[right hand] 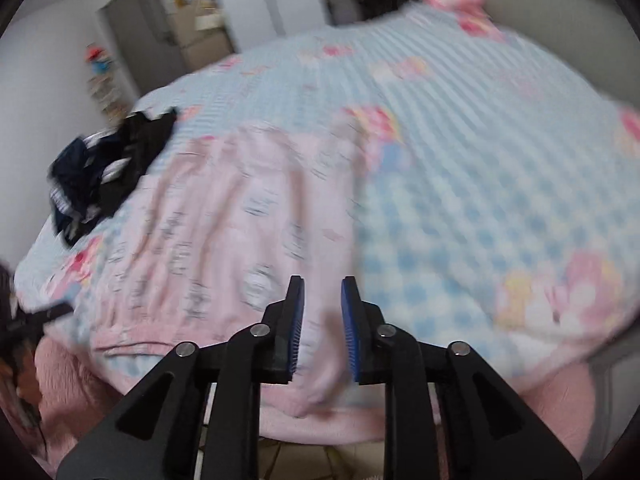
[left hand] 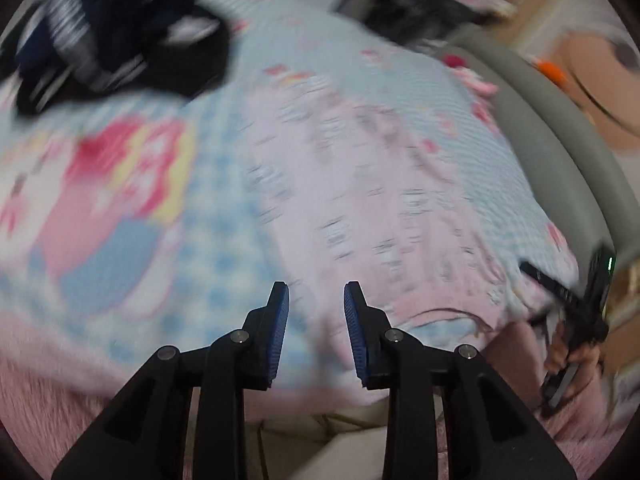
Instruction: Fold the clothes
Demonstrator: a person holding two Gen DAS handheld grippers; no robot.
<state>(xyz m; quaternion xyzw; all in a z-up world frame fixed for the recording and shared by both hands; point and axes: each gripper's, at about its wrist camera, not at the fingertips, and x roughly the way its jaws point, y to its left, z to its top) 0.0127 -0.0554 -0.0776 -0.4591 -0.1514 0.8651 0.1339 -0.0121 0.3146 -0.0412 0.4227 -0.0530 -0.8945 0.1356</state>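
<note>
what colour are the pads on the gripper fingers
Blue, on black fingers; clearest in the left wrist view.

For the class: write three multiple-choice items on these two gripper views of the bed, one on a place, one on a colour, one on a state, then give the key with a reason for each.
1. Where does the dark pile of clothes lie?
A. on the bed, beyond the pink garment
B. on the floor
C. between the right gripper's fingers

2. What colour is the garment spread flat on the bed cover?
A. green
B. pale pink
C. black

3. How do the jaws of the left gripper stand?
A. clamped on the pink garment
B. clamped on a dark sock
C. apart, nothing between them

Key:
1 A, both views show the pile on the cover past the garment's far end.
2 B, it is pale pink with small grey prints.
3 C, a clear gap shows between the blue pads, with the cloth lying below them.
</note>
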